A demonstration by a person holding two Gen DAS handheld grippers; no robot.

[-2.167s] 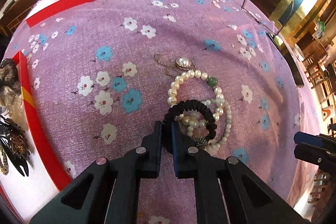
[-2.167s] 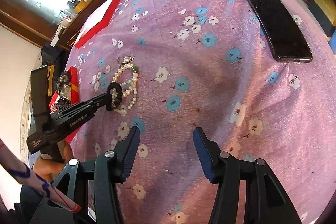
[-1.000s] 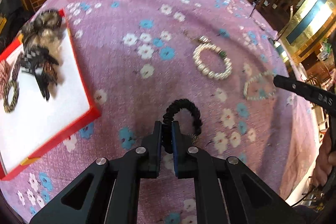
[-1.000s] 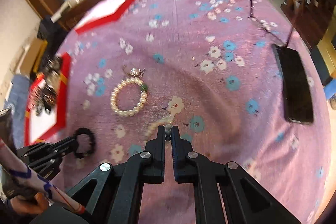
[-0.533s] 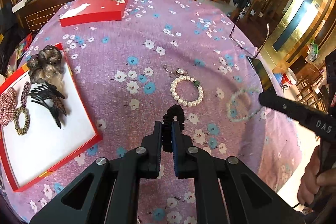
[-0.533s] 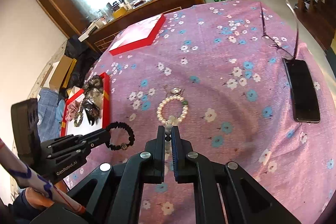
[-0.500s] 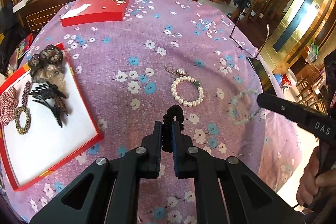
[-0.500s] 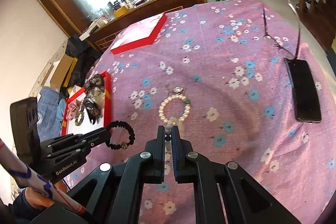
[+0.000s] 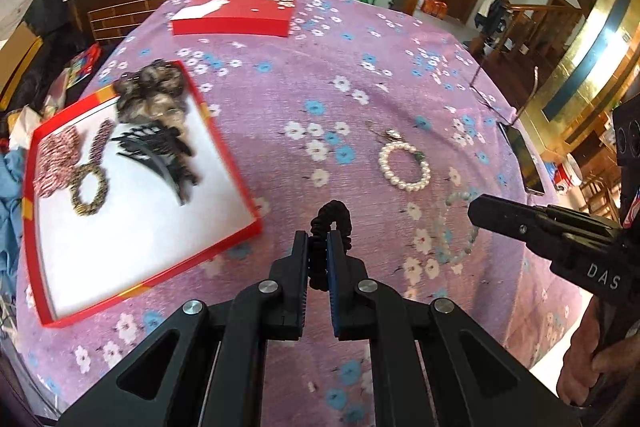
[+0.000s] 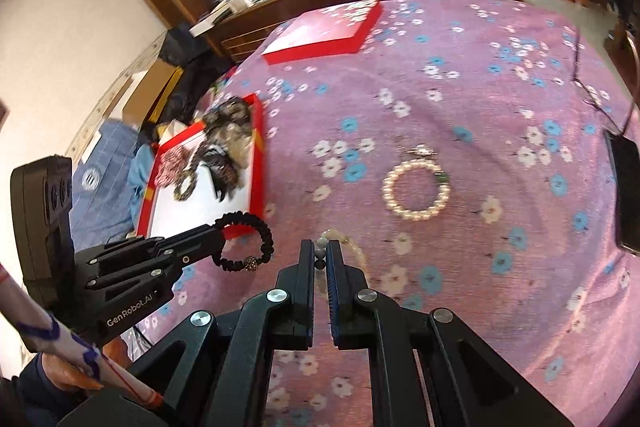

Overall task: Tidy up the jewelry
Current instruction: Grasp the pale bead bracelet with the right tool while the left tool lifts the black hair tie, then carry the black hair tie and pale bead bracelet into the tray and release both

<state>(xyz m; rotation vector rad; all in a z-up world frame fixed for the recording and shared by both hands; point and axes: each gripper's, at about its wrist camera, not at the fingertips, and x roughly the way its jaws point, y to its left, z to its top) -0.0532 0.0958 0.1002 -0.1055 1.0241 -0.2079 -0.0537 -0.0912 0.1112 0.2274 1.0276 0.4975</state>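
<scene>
Since a moment ago, both grippers have lifted higher and slid toward the red tray [image 9: 236,239], which now looks bigger and closer in the left wrist view. The pale bead bracelet [image 9: 460,227] has come up off the cloth with the right gripper.

The left gripper [image 9: 317,251] has its jaws squeezed almost together on the black bead bracelet [image 9: 331,217]. The bracelet sticks up in a loop from the fingertips. In the right wrist view the same black bracelet [image 10: 248,241] hangs in the air just beside the near corner of the red tray [image 10: 258,163], not inside it.

The right gripper [image 10: 319,259] has its jaws pinched nearly closed on a few beads of the pale bracelet [image 10: 344,241]. The rest of it droops and looks blurry, to the right of the tray.

The big pearl bracelet [image 9: 404,167] lies flat on the purple flower cloth [image 9: 280,99], well to the right of the tray. A small shiny charm [image 9: 390,135] sits touching its far side.

Inside the tray, on its white floor, are a black hair claw [image 9: 160,153], a fluffy brown hair tie [image 9: 154,95], a gold ring-shaped band [image 9: 90,187] and a red checked hair tie [image 9: 56,163].

Beyond the tray lies a flat red lid [image 9: 236,15]. Far right of the tray, a dark phone [image 9: 524,159] rests near the table edge.
</scene>
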